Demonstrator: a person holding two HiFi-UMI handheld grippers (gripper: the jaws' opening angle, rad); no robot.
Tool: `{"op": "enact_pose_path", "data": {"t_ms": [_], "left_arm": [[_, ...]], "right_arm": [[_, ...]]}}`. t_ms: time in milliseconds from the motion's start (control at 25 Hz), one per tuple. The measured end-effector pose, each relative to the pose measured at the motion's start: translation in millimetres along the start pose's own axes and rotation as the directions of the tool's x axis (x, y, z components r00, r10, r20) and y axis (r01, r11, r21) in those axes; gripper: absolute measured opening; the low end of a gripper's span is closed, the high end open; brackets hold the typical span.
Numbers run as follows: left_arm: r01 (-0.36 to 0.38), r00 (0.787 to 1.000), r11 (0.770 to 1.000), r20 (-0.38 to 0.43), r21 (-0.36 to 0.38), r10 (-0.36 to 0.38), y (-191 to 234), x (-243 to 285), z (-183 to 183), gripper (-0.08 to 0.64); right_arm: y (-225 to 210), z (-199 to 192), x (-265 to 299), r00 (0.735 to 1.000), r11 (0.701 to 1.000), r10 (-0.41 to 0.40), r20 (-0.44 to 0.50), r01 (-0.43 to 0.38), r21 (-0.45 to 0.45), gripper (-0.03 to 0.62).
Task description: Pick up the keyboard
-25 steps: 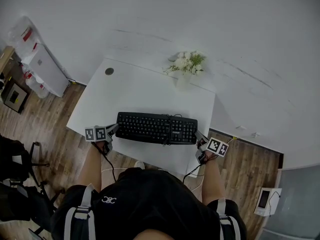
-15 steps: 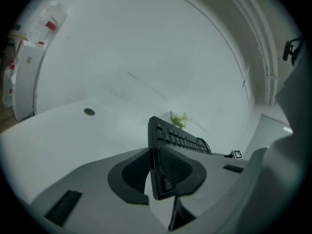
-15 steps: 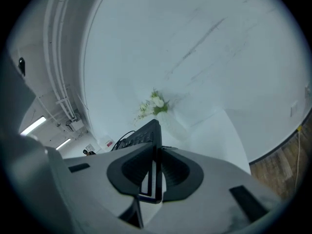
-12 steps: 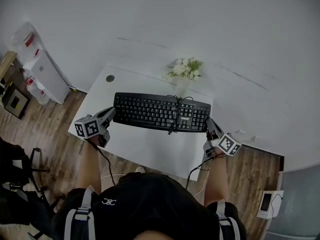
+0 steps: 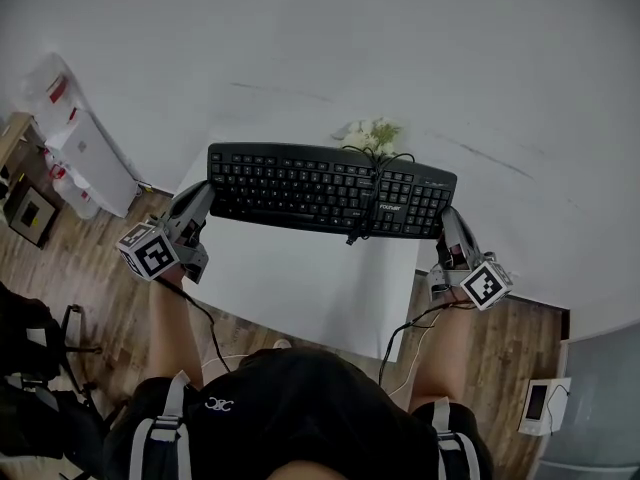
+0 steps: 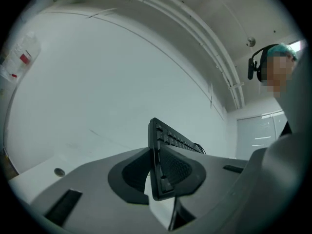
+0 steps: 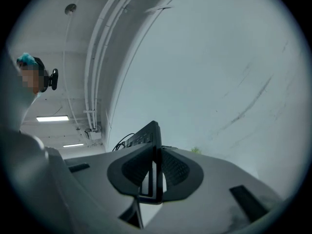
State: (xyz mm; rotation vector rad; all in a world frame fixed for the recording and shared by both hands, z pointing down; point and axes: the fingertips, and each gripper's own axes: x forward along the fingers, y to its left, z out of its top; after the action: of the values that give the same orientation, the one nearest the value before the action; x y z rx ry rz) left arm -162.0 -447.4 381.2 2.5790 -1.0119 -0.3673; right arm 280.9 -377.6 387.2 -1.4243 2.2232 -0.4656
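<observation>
High above the white table (image 5: 300, 283) hangs the black keyboard (image 5: 300, 186), held level by its two short ends. My left gripper (image 5: 206, 196) clamps the left end and its jaws are closing a little on it. On the right end my right gripper (image 5: 447, 220) is shut. In the left gripper view the keyboard (image 6: 157, 150) stands edge-on between the pads of the left gripper (image 6: 157, 172). The right gripper view shows the keyboard's other end (image 7: 156, 147) the same way in the right gripper (image 7: 155, 172). Its coiled cable (image 5: 370, 203) lies over the keys.
A vase of white flowers (image 5: 372, 133) stands at the table's far edge, partly behind the keyboard. A white cabinet (image 5: 88, 153) and clutter sit at the left on the wooden floor. A small device (image 5: 537, 403) lies at the lower right. The white wall is close behind.
Both grippers have risen together with the keyboard, from lying on the table's near part to well above it, and have turned from pointing down to about level.
</observation>
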Motion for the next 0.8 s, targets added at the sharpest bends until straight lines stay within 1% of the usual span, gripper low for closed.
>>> {"op": "enact_pose_path", "data": {"t_ms": [200,560,800], "left_arm": [[0.018,1.0,1.0,0.02,-0.016,-0.017,0.0,-0.8,1.7,0.075],[0.034,0.999,0.999,-0.007,-0.013,-0.034,4.0,2.0,-3.8,0.075],[0.039,0.999,0.999,-0.006,-0.017,-0.039,5.4,3.6,-2.7,0.074]], "right_arm": [[6.6,5.2,-2.9,1.0,1.0,0.011,0.029,-0.011,-0.007,0.057],[5.6,4.0,-2.7,1.0,1.0,-0.017,0.019,0.017,0.002,0.057],[6.2,2.8,-3.5,1.0,1.0,-0.021,0.018,0.021,-0.001,0.057]]}}
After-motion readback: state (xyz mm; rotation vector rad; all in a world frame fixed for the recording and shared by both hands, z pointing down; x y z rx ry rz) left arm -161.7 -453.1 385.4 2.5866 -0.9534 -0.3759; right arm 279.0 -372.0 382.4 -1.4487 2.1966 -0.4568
